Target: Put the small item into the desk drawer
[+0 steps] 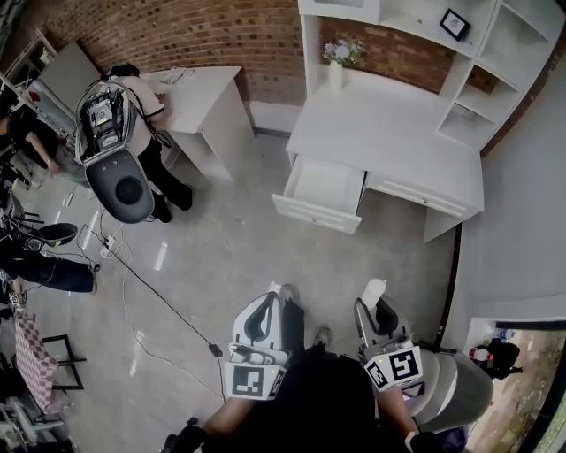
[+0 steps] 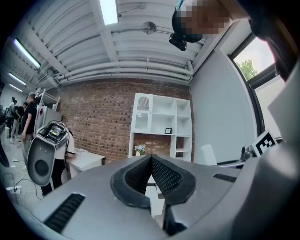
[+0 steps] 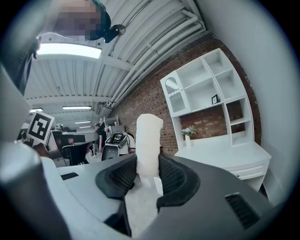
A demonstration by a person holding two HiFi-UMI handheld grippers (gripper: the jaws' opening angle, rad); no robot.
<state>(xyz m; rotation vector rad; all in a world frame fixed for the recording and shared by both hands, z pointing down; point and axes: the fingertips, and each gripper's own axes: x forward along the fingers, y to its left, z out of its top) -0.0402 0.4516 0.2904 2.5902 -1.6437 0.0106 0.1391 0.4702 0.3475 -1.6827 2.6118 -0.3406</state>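
- the right gripper (image 1: 378, 305) (image 3: 149, 172) pinches a small white fuzzy roll (image 1: 375, 288) (image 3: 149, 138) between its black ribbed pads; the roll stands upright and sticks out well above the jaw tips
- the left gripper (image 1: 276, 294) (image 2: 151, 160) has its jaws pressed together at the tips, with nothing between them; it is held just beside the right gripper, both low in the head view and aimed toward the desk
- the white desk (image 1: 389, 133) (image 3: 220, 152) stands against the red brick wall (image 1: 203, 31), well apart from both grippers across a stretch of pale grey polished floor (image 1: 221, 257)
- the desk's left drawer (image 1: 325, 184) is pulled out; its white inside is bare; the drawer to its right is closed
- a white vase of pale flowers (image 1: 337, 64) (image 3: 188, 136) stands at the back of the desk top; a white open shelf unit (image 1: 482, 84) rises over the desk, with a small black picture frame (image 1: 455, 24) in an upper compartment
- to the left, a person in a white top and dark trousers (image 1: 150, 133) bends at a second white table (image 1: 208, 97); a thin black cable (image 1: 141, 292) trails over the floor
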